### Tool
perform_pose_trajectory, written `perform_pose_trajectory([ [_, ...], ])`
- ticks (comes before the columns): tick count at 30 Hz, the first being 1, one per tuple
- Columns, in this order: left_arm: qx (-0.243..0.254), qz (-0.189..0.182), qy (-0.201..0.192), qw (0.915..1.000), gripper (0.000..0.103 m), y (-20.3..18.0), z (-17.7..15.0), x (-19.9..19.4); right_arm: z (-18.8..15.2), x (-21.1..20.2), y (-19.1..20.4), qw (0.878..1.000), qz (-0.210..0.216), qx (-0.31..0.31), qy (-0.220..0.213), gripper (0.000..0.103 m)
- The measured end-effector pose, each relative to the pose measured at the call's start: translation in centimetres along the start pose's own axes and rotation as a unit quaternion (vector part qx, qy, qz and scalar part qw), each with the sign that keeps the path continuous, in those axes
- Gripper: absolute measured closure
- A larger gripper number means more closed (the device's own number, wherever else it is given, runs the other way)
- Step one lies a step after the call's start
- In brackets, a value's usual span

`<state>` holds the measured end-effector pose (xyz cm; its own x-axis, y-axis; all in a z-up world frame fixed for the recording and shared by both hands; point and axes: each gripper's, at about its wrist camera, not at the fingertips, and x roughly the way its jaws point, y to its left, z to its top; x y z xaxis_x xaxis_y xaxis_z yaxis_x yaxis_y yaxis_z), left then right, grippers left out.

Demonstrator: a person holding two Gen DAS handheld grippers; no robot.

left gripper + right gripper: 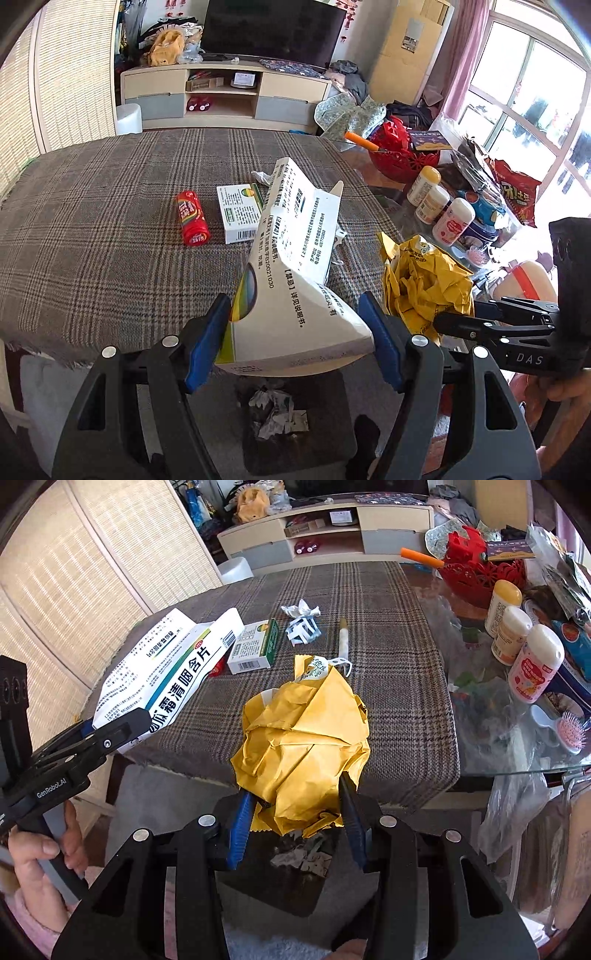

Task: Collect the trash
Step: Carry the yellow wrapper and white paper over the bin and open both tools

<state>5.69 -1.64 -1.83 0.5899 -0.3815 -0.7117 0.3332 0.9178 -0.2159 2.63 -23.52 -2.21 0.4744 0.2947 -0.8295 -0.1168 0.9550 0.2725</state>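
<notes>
- Left gripper [295,332] is clamping a crushed white carton [295,266] across its near end, jaws pressing on both side walls
- Carton is hanging off the table edge [44,339], over a dark bin [295,443] with paper scraps inside
- Carton is looking light and hollow, walls are buckling; thin card, so a hard squeeze is likely flattening it and loosening the hold; gripping by the folded edges seems safest
- Right gripper [295,812] is clamping a crumpled yellow bag [306,738] at its lower end, pads biting into the folds
- Bag is hanging over the same bin, just in front of the table
- Bag is looking very light, soft and springy, probably a slick film; taking a thick bunch of folds is holding better than a single layer
- Left on the cloth: small box [255,646], red tube [192,218], paper wad [301,610], pen-like stick [343,638]
- Box is stiff, take it across the narrow sides; tube may be rolling
</notes>
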Motion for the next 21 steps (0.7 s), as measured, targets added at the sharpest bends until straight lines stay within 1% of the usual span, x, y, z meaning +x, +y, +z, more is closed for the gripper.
perform_pose_trajectory([
  [5,-0.007,-0.003,0.002,1.0,0.035,0.1,-4.4,-2.0,-3.9,-0.6,1.1,1.0,0.009,-0.009,0.006,0.058],
  [10,-0.016,-0.005,0.026,0.9995,0.035,0.6,-9.7,-2.1,-8.2,0.1,1.2,1.0,0.012,-0.005,0.022,0.058],
  [16,-0.021,-0.009,0.074,0.997,0.035,1.1,-15.4,0.1,-12.4,3.1,0.7,0.998,0.008,0.016,0.057,0.058],
  [21,-0.024,-0.01,0.111,0.9934,0.035,1.8,-18.4,2.9,-14.3,6.4,0.3,0.997,0.0,0.035,0.069,0.058],
])
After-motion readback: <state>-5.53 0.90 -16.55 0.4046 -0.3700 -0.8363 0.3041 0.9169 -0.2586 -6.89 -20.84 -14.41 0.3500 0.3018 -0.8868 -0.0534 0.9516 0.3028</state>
